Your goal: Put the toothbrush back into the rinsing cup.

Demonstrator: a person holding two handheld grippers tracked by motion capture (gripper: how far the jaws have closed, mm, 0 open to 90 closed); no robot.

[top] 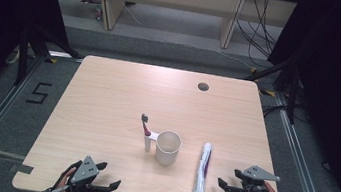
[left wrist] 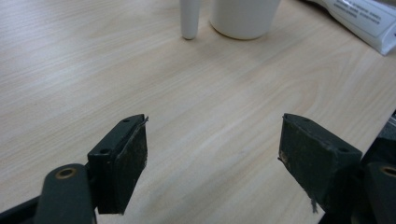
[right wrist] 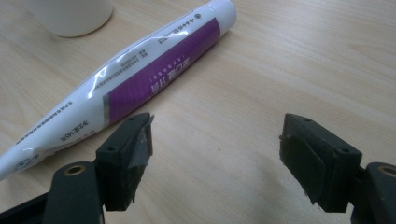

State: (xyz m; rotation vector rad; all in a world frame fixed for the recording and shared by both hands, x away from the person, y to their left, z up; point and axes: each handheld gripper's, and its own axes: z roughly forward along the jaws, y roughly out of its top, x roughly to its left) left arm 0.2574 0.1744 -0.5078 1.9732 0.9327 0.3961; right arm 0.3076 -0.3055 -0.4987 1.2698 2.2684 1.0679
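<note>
Table: pale wood tabletop point(top: 107, 97), dark curtains around.
High view: we see toothpaste tube point(top: 201, 172) flat, right of white cup point(top: 168, 147); toothbrush point(top: 145, 132) against it.
Left gripper view: left gripper point(left wrist: 212, 161) gaping, empty.
Right gripper view: right gripper point(right wrist: 215, 161) wide, empty, tube point(right wrist: 140, 79) just beside.
Handling: we judge it light, soft, slick; take mid-body.

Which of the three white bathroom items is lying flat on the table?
The toothpaste tube, right of the cup; cup and toothbrush stand upright.

Toothbrush point(top: 145, 132) beside cup point(top: 168, 147); toothpaste tube point(top: 201, 172) right.
</note>
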